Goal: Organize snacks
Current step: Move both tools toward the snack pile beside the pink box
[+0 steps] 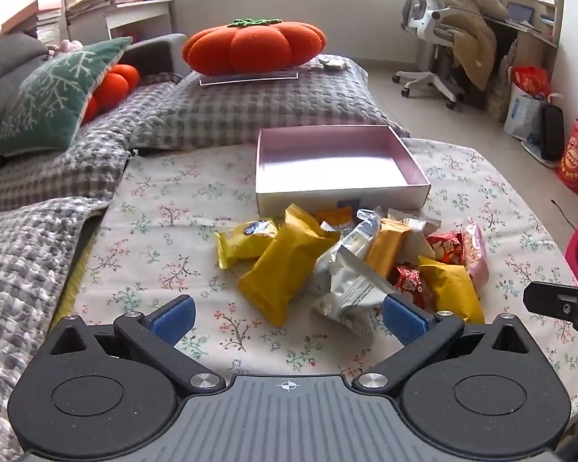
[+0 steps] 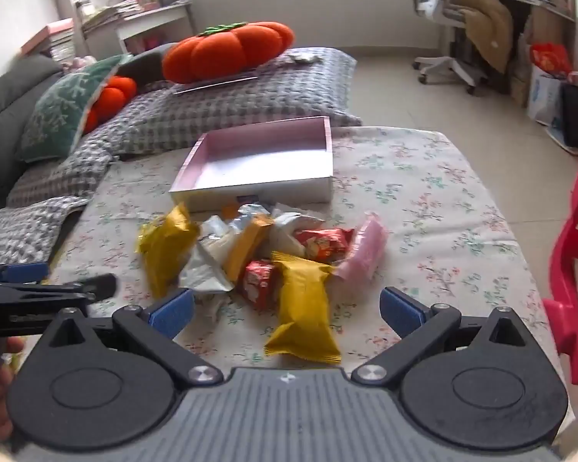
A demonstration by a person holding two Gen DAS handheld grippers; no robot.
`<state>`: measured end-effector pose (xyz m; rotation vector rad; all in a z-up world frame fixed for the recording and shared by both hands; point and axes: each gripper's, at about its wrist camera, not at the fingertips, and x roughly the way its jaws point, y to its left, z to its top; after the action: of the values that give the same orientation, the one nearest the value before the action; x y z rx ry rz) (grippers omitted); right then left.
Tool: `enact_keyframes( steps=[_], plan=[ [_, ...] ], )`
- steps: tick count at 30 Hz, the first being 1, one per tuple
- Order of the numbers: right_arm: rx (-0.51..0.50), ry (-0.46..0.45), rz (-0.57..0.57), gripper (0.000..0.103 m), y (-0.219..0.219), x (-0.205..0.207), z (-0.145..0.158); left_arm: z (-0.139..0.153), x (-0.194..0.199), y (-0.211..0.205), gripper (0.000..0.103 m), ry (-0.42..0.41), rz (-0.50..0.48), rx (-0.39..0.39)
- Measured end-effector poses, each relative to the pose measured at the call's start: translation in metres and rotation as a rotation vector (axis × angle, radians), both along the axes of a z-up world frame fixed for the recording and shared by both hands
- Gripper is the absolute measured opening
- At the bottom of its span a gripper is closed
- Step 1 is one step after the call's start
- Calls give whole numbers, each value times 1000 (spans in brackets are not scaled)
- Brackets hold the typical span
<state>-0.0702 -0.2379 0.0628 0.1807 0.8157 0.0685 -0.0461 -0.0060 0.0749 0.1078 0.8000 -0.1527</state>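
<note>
Fingers of both the left gripper [image 1: 288,317] and right gripper [image 2: 287,312] gape wide, empty. Snacks [image 1: 350,261] heap at twelve o'clock before the pink box [image 1: 341,196]; pinch one packet by its middle.

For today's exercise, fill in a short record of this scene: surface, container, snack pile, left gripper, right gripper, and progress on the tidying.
surface: table under a floral-print cloth
container: shallow pink rectangular cardboard box, open, nothing visible inside, just behind the pile
snack pile: loose wrapped snacks on the cloth, including a large yellow foil packet, a silver foil packet, small red packets and a pink packet
left gripper: open, holding nothing, facing the pile
right gripper: open, holding nothing, a yellow packet lying between its fingers
progress: no snack in the box yet
</note>
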Motion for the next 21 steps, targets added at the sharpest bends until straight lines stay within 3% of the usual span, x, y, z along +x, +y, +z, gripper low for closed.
enact_keyframes(
  steps=[3,13,21],
  plan=[
    [-24,7,-57,103,15,-13,4,4,-1,-1,103,11,-12,-4],
    [13,80,-83,103,8,-13,7,-3,6,-10,103,52,-26,-12],
    [-31,95,-76,103,12,-3,7,-5,15,-10,103,69,-12,-5]
  ],
)
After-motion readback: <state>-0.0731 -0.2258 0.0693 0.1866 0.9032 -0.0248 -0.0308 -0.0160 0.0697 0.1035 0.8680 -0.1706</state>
